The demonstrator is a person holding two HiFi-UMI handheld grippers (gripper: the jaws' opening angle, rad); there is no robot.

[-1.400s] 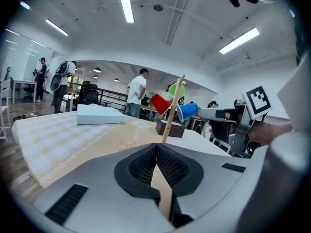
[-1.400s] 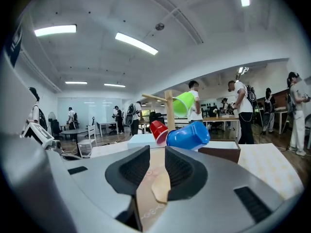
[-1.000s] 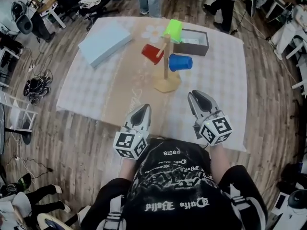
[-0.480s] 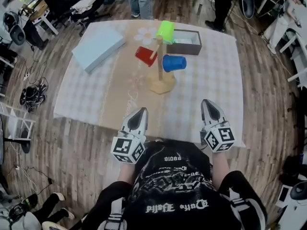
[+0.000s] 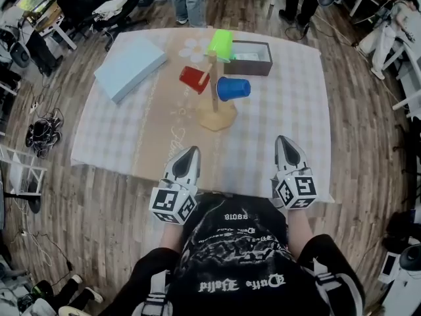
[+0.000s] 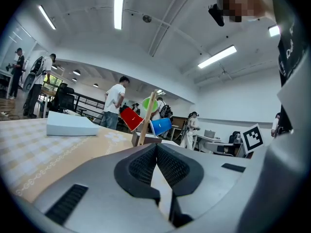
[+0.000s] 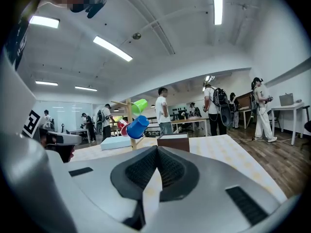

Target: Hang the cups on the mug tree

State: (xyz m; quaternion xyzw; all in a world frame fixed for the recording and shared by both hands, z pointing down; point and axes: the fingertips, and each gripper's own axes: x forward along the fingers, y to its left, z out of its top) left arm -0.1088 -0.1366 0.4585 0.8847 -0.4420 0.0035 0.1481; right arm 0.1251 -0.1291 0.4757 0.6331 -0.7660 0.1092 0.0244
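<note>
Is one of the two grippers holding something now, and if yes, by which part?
Nothing is held. The left gripper and the right gripper are both shut and empty. The red cup, green cup and blue cup hang on the mug tree.

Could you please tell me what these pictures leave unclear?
Brown box contents: too small in the head view; its wall hides them in the right gripper view.
Red cup: mostly behind the blue cup in the right gripper view.
How each cup catches on the mug tree: too small in every view.

Black shirt (image 5: 238, 245), white lettering (image 5: 230, 283), grey pointed jaws
</note>
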